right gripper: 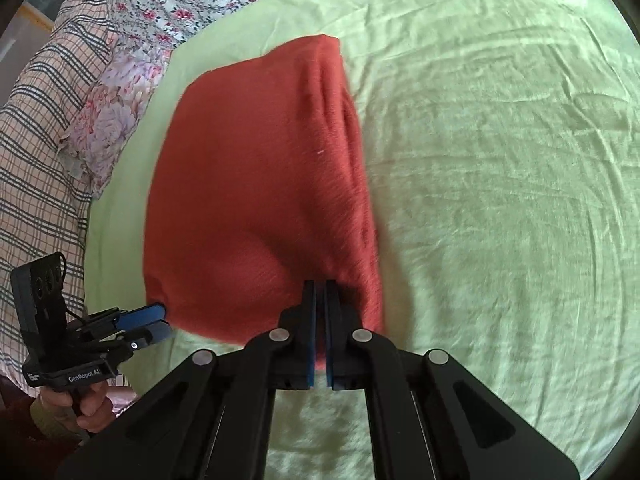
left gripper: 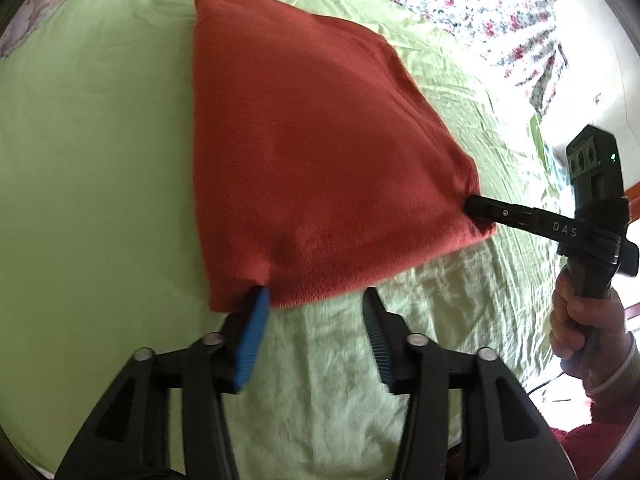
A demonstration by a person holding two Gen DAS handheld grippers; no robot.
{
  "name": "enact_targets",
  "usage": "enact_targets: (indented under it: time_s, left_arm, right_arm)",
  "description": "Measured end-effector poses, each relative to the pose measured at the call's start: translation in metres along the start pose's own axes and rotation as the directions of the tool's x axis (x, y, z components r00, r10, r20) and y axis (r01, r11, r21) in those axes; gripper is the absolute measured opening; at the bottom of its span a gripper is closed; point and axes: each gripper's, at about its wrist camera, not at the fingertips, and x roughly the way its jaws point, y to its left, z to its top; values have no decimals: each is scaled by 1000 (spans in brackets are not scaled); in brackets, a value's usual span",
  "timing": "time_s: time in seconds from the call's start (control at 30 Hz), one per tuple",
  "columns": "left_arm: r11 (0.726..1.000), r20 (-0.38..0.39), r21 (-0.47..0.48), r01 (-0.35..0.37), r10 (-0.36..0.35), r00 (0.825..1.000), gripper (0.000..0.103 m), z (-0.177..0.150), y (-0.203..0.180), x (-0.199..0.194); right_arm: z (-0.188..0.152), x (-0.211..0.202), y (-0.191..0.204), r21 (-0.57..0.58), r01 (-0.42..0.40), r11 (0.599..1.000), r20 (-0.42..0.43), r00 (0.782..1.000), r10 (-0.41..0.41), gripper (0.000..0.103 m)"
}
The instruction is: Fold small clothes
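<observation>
1. your rust-red garment (left gripper: 312, 152) lies on the green sheet (left gripper: 100, 160), already doubled into a thick, roughly four-sided pad. it tapers toward the far end, with its near hem toward you.

2. judging by the shape, at least one fold is done: no sleeves or legs stick out. in the right wrist view the right edge shows stacked ridges, which suggests layers lying on top of each other.

3. the near part of the cloth looks a little puffed rather than flat, so this fold seems not fully laid down yet.

4. your right gripper (right gripper: 320, 286) has its jaws together, clamped on the near right corner of the garment. in the left wrist view its tip goes straight into the cloth there.

5. your left gripper (left gripper: 314, 300) has its jaws apart. one pad (left gripper: 256, 320) touches or just overlaps the near left part of the hem, the other stands over bare sheet, and nothing is pinched between them.

6. what seems left: free the right corner, smooth the pad, and perhaps fold it once more if you want a smaller bundle.

7. further out, floral bedding (right gripper: 160, 4) and a checked cloth (right gripper: 40, 140) lie beyond the sheet's edge, well clear of the garment.
</observation>
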Motion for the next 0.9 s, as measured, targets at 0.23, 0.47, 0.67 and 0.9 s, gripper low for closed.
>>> enact_targets:
  time_s: [0.23, 0.47, 0.67, 0.9]
  left_arm:
    - [992, 26, 68, -111, 109, 994, 62, -14, 4, -25]
    - [962, 109, 88, -259, 249, 962, 76, -28, 20, -56]
    - [931, 151, 146, -335, 314, 938, 81, -47, 22, -69]
    - [900, 167, 203, -387, 357, 919, 86, -63, 15, -73]
  right_arm:
    - [-18, -6, 19, -14, 7, 1000, -10, 1000, -7, 5]
    - [-45, -15, 36, -32, 24, 999, 4, 1000, -24, 46]
    - [-65, -23, 48, -59, 48, 997, 26, 999, -47, 57]
    - [-84, -32, 54, -79, 67, 995, 38, 997, -64, 72]
